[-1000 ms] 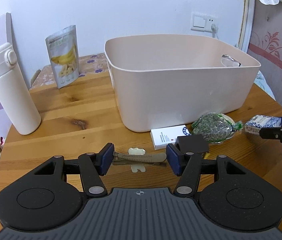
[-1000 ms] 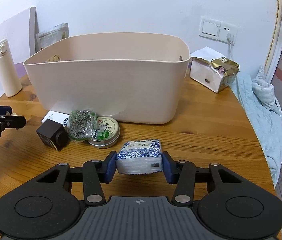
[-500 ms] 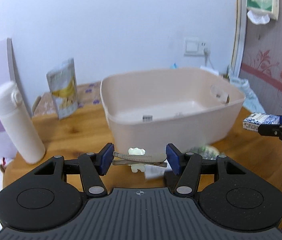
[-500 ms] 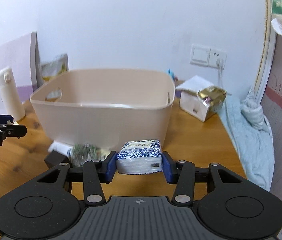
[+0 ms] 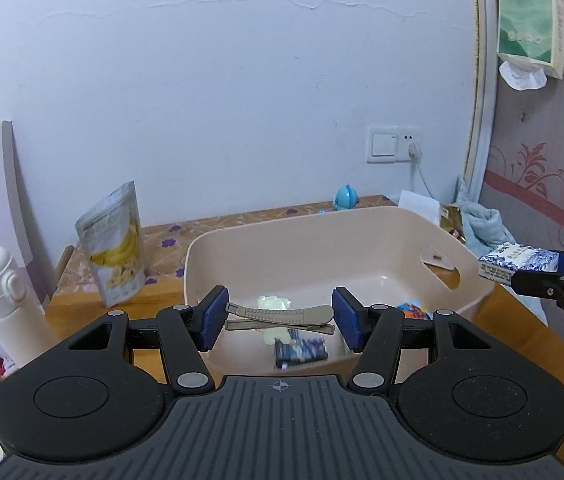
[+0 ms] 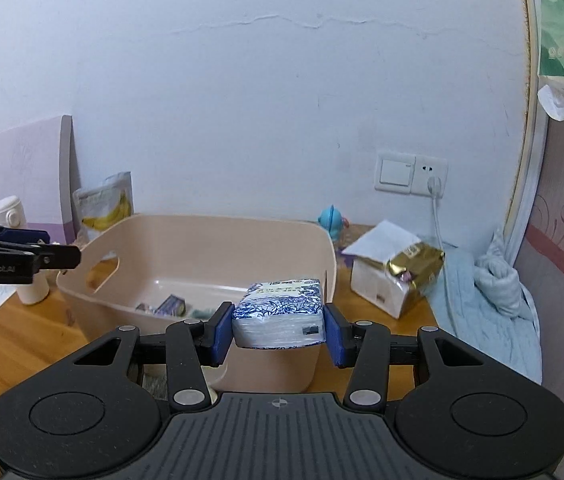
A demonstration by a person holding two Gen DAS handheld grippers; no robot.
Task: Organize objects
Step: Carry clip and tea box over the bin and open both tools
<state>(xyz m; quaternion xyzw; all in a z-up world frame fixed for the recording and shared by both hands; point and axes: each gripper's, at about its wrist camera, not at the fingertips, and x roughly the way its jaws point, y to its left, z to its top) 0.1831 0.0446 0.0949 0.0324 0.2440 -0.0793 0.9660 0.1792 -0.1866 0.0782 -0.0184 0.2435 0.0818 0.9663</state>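
My left gripper (image 5: 280, 318) is shut on a grey-brown hair clip (image 5: 280, 315) with a pale charm, held lengthwise between the blue pads above the near edge of the beige plastic bin (image 5: 385, 220). My right gripper (image 6: 278, 334) is shut on a blue-and-white tissue pack (image 6: 280, 312), raised in front of the bin (image 6: 202, 226). The same tissue pack (image 5: 517, 266) shows at the right of the left wrist view, beside the bin's right rim. A few small packets (image 5: 301, 350) lie on the bin floor.
A white flask (image 5: 2, 304) and a banana-chip pouch (image 5: 112, 246) stand left of the bin on the wooden table (image 5: 521, 332). A white box with a gold bag (image 6: 395, 276) and a light-blue cloth (image 6: 493, 292) lie to the right. A blue toy (image 6: 331, 222) sits behind the bin.
Both grippers have risen with their loads, so the views now look over the bin's rim into it. The items on the table in front of the bin have dropped out of sight.
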